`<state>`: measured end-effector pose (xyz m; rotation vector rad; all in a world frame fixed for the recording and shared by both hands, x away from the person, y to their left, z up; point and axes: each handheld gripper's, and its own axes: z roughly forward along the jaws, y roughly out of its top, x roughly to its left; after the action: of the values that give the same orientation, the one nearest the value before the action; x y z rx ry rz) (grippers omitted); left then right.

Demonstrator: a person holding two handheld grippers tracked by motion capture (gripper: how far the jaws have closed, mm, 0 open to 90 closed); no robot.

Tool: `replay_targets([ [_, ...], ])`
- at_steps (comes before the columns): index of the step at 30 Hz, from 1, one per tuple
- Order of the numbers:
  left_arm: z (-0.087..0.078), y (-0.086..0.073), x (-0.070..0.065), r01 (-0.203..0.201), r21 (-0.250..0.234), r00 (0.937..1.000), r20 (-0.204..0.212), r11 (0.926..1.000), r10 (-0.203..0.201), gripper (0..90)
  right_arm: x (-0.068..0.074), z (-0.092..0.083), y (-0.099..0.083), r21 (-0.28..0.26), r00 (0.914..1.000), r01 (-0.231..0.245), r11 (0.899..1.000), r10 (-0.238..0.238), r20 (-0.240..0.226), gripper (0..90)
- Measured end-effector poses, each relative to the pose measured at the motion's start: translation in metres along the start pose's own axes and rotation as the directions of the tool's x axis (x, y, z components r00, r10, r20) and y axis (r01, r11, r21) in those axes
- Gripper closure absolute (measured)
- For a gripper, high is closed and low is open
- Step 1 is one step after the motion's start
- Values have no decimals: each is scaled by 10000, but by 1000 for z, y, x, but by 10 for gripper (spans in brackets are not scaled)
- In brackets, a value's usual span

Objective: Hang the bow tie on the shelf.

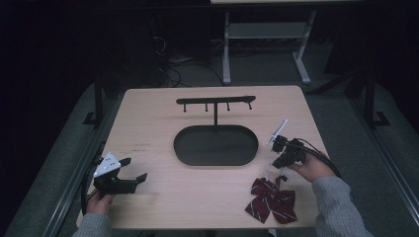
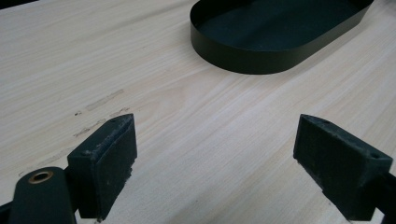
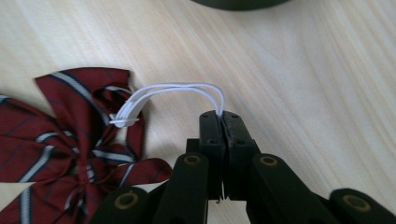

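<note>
At the near right of the light wooden table (image 1: 148, 106), the right tool (image 3: 219, 114) is pressed together on the white elastic loop (image 3: 177, 88) of the dark red striped fabric bow (image 3: 70, 140), which lies flat. The step appears to be lifting; next, likely carry the loop to a peg of the black metal hanger stand (image 1: 216, 101). The left tool (image 2: 215, 158) rests spread, holding nothing
</note>
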<state>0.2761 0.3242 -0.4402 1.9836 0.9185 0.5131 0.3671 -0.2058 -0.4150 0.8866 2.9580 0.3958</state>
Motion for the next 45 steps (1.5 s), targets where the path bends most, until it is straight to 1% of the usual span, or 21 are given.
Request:
replay_targets([
  [3, 0, 0, 0, 1, 24, 10000, -23, 10000, -1, 129, 4, -6, 0, -145, 9998, 172, 9997, -172, 55, 877],
  [7, 0, 0, 1, 5, -24, 10000, -42, 10000, -6, 129, 7, -11, 0, -205, 9997, 226, 9995, -224, 98, 878],
  [9, -1, -1, 1, 72, -57, 9999, -73, 10000, -72, 129, 10, -15, 0, -349, 9994, 333, 9988, -328, 132, 879],
  [11, -1, -1, 1, 95, -61, 9999, -78, 9999, -96, 129, 11, -16, 0, -374, 9993, 347, 9987, -342, 148, 879],
  [12, -1, -1, 1, 86, -59, 9999, -84, 9999, -87, 129, 13, -20, 0, -508, 9990, 436, 9978, -429, 136, 878],
  [13, -1, -1, 1, 86, -59, 9999, -84, 9999, -87, 129, 13, -20, 0, -508, 9990, 436, 9978, -429, 136, 878],
  [14, -1, 0, 1, 4, -25, 9999, -102, 10000, -4, 129, 15, -22, 0, -596, 9988, 485, 9970, -478, 139, 879],
  [17, -1, 0, 1, 38, -56, 9999, -99, 10000, -39, 129, 18, -25, 0, -627, 9984, 549, 9965, -539, 181, 879],
  [18, -1, 0, 1, 26, -58, 9999, -113, 10000, -27, 129, 20, -28, 1, -739, 9977, 665, 9950, -651, 212, 879],
  [20, -1, 0, 1, 38, -71, 9999, -107, 10000, -39, 129, 21, -30, 1, -782, 9974, 702, 9945, -688, 200, 879],
  [22, -1, 0, 1, 27, -63, 9999, -119, 10000, -28, 129, 24, -35, 2, -899, 9964, 816, 9926, -793, 291, 879],
  [30, -1, 0, 1, 56, -112, 9999, -124, 9999, -57, 129, 32, -48, 5, -938, 9935, 1057, 9900, -1013, 512, 879],
  [33, -1, 0, 0, 25, -61, 9999, -114, 10000, -25, 129, 34, -51, 6, -996, 9927, 1145, 9884, -1099, 507, 880],
  [34, -1, 0, 0, -4, -61, 9999, -108, 10000, 3, 129, 36, -53, 7, -990, 9915, 1223, 9875, -1170, 577, 880],
  [38, 0, 0, -1, 15, -82, 10000, -88, 10000, -16, 129, 38, -57, 9, -1059, 9898, 1341, 9853, -1280, 620, 881],
  [43, 0, 0, 0, -6, -82, 10000, -98, 10000, 6, 129, 40, -59, 10, -1116, 9896, 1390, 9840, -1339, 521, 882],
  [45, 0, 0, 0, -15, -75, 9999, -111, 10000, 14, 129, 41, -61, 11, -1190, 9882, 1483, 9817, -1424, 567, 882],
])
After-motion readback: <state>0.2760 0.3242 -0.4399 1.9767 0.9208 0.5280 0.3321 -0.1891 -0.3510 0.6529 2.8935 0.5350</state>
